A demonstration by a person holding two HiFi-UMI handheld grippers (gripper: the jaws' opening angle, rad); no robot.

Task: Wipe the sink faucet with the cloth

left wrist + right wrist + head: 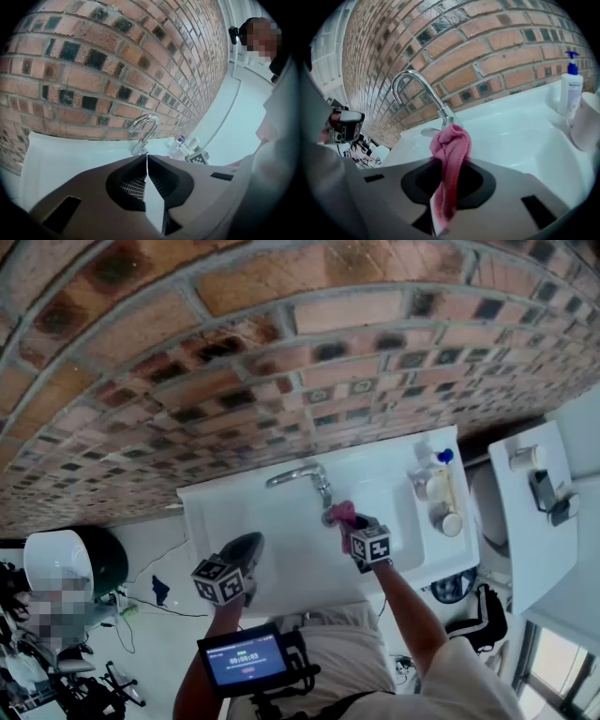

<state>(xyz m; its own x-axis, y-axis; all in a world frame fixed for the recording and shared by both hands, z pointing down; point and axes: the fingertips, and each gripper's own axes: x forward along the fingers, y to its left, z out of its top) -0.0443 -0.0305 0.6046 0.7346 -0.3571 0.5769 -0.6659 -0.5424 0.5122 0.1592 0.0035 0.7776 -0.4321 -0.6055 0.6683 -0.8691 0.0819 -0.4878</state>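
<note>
Pink cloth (452,140) pinched in right claw (446,164), near faucet (415,86) base | left claw (146,158) pressed together, empty | step: probably starting wipe | next: rub along spout

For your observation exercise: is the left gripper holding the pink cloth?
No, the left gripper is shut on nothing; the right gripper clamps the pink cloth.

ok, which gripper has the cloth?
The right gripper, jaws shut on the pink cloth close by the faucet base. The left gripper has its jaws together on nothing, farther from the faucet.
</note>
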